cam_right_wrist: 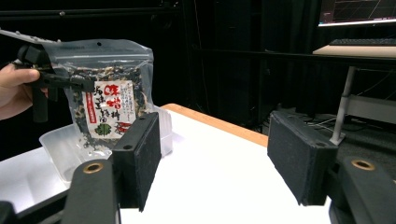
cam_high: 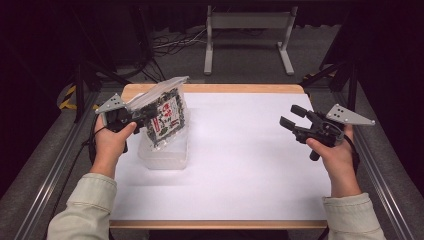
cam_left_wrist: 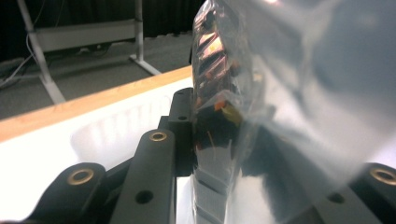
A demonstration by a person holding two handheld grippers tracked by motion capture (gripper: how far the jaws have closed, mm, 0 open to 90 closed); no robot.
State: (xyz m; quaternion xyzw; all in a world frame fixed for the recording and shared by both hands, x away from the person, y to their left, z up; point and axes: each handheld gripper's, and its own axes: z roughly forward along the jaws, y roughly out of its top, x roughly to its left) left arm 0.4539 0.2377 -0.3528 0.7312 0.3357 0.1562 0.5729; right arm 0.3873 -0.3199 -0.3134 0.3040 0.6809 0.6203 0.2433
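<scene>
Left gripper (cam_high: 142, 116) clamped on snack bag (cam_high: 167, 117), held over clear tray (cam_high: 165, 155); right gripper (cam_high: 295, 117) jaws apart, idle. Next, probably: lower bag into tray.

We note the clear plastic bag (cam_high: 162, 116) with dark, speckled contents and a white label printed with red characters and a green mark. The container (cam_high: 165, 154) beneath it is translucent and colourless. The table (cam_high: 240, 165) has a white surface with a light wood edge. Both grippers (cam_high: 134, 116) (cam_high: 296, 117) are black with grey plates. The sleeves (cam_high: 82, 210) are pale beige.
</scene>
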